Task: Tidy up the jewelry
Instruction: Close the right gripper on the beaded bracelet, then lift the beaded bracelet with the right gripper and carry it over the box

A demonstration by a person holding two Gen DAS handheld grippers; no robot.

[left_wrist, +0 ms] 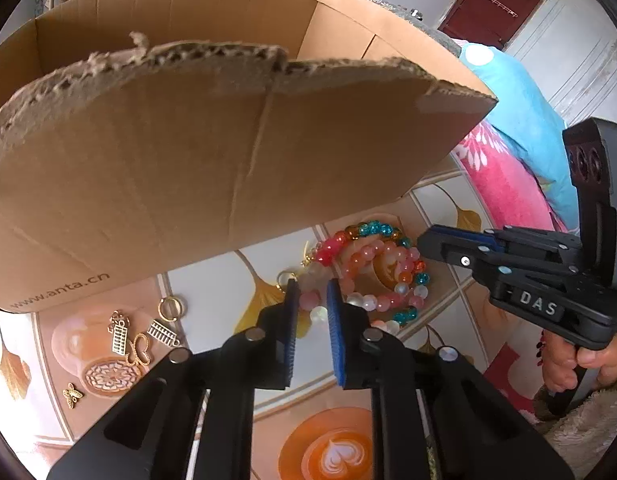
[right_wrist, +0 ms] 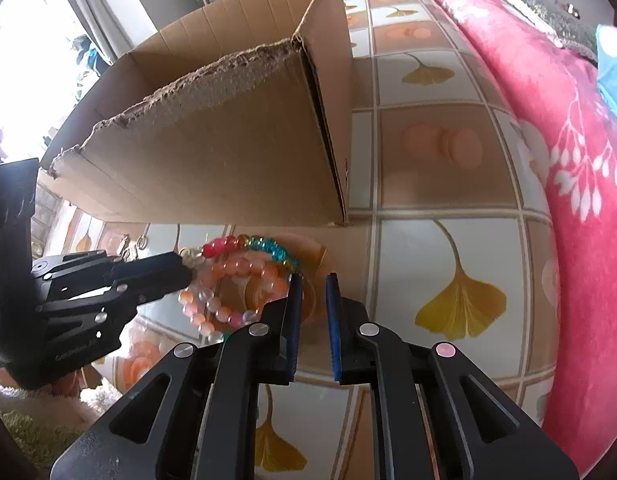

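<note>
Bracelets (left_wrist: 368, 276) lie in a loose heap on the patterned desk (right_wrist: 448, 160), just in front of the torn near wall of the cardboard box (left_wrist: 228, 152), and both of your tools point at that heap from opposite sides. Your left hand-held gripper (left_wrist: 311, 300) has its blue pads parted by a narrow gap, and pale pink beads show in that gap at the tips; I cannot tell whether the pads already touch a strand. Nothing is lifted. Your right hand-held gripper (right_wrist: 313, 292) is likewise only a little open and holds nothing; the heap sits just off its left finger, toward the box, so it would have to swing left to reach.

Judging by this, the left is the nearer and better lined up: the beads lie straight ahead of it, along its fingers. The rings lie flat with no long axis, so you would pinch across one strand.

Gold charms (left_wrist: 126, 340) rest apart, to the left of the heap, beside the box wall, untouched.
</note>
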